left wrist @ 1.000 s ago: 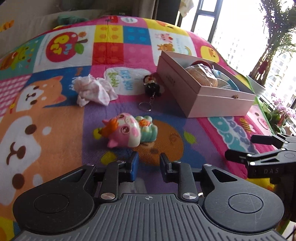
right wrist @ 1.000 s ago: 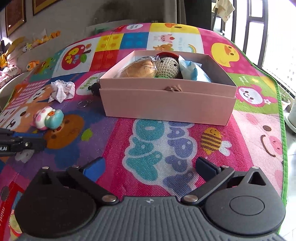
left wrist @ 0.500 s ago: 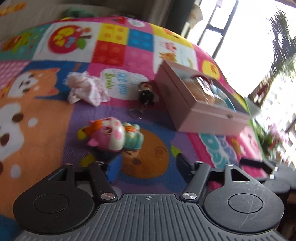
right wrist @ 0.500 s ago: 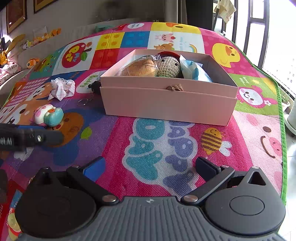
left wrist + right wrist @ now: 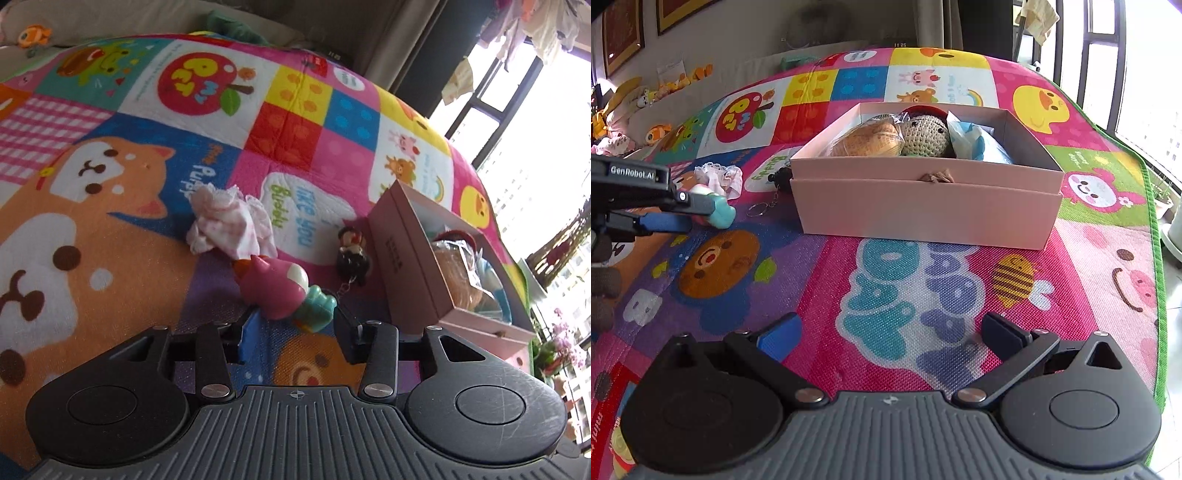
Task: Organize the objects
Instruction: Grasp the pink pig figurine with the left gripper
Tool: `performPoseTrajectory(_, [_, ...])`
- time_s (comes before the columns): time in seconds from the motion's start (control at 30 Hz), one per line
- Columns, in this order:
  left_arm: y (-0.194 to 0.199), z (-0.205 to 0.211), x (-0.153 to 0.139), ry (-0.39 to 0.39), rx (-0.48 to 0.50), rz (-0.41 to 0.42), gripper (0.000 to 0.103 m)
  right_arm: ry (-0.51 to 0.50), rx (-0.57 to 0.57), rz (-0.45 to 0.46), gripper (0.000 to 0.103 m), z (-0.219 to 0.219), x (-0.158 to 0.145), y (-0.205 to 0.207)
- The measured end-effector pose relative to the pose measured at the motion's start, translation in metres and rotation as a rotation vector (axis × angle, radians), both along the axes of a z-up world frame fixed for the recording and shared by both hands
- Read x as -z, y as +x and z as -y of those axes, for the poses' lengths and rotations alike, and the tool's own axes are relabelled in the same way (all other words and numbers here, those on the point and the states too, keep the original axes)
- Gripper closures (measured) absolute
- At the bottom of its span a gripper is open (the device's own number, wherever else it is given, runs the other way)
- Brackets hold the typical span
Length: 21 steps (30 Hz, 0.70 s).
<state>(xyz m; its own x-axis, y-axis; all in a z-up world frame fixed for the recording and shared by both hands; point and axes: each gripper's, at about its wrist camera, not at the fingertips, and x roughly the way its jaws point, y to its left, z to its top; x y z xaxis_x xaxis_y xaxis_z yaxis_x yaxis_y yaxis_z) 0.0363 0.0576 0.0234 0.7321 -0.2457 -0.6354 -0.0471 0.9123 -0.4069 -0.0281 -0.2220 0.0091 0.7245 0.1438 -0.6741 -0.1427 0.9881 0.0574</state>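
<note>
A pink pig toy with a teal body point(image 5: 280, 291) lies on the colourful play mat point(image 5: 110, 240). My left gripper point(image 5: 297, 332) has its fingertips on either side of the toy's near end. Its jaws are closing, and I see no firm press on the toy. In the right wrist view the left gripper point(image 5: 698, 216) comes in from the left, with the toy's teal end point(image 5: 722, 216) poking out past its tips. My right gripper point(image 5: 890, 334) hovers open over the mat with nothing between its fingers, short of the pink box point(image 5: 923, 206).
The open pink box point(image 5: 410, 266) holds a wrapped bread point(image 5: 871, 142), a crochet doll point(image 5: 925, 134) and a blue pack point(image 5: 979, 142). A keychain doll point(image 5: 351, 254) and a crumpled pink-white cloth point(image 5: 229, 225) lie beside the toy. Plush toys point(image 5: 653, 133) line the wall.
My left gripper moved forward to the pig toy and rolled. Its jaws went wider, then narrowed around the toy's end. The right gripper stayed where it was.
</note>
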Motion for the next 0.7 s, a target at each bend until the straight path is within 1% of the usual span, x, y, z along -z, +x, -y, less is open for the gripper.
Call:
performPoseTrajectory(0.07, [0.0, -0.002, 0.001, 0.007, -0.004, -0.013, 0.056, 0.003, 0.0, 0.001, 0.0, 0.0, 0.0, 0.0])
performPoseTrajectory(0.13, [-0.002, -0.003, 0.002, 0.012, -0.003, -0.024, 0.053, 0.011, 0.001, 0.003, 0.0, 0.001, 0.0, 0.0])
performPoseTrajectory(0.27, [-0.006, -0.002, 0.002, 0.016, 0.006, -0.041, 0.053, 0.025, 0.002, 0.006, 0.0, 0.003, 0.0, -0.001])
performPoseTrajectory(0.4, [-0.012, -0.004, -0.001, -0.008, 0.006, -0.038, 0.053, 0.027, 0.002, 0.006, 0.0, 0.004, 0.0, 0.0])
performPoseTrajectory(0.53, [-0.011, -0.012, -0.005, -0.05, -0.047, -0.025, 0.053, 0.026, 0.002, 0.006, 0.0, 0.004, 0.0, -0.001])
performPoseTrajectory(0.7, [0.008, -0.016, -0.002, -0.041, -0.105, -0.042, 0.053, 0.033, 0.002, 0.008, 0.0, 0.004, -0.001, -0.001])
